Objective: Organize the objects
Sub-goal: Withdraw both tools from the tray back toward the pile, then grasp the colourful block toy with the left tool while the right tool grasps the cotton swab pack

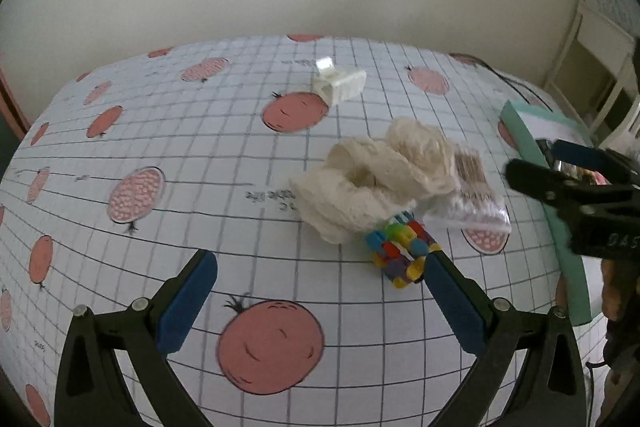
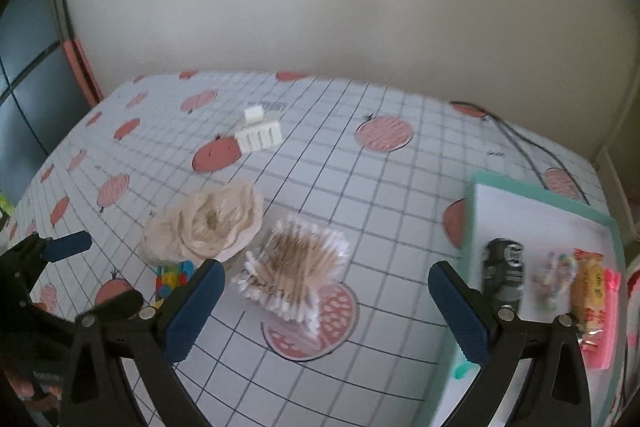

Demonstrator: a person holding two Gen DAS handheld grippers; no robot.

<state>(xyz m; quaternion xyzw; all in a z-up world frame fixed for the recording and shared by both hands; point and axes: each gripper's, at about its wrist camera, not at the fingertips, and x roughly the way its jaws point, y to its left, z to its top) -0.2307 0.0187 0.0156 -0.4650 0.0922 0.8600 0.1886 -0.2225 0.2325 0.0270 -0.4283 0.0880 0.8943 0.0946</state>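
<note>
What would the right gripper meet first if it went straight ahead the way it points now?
Most likely the pack of cotton swabs, lying between the open right gripper fingers' line of travel. Depth is unclear.

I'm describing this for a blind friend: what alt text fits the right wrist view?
An open right gripper hovers over a pack of cotton swabs on a tomato-print tablecloth. A cream scrunchie lies left; a mint tray holding small items sits right.
</note>
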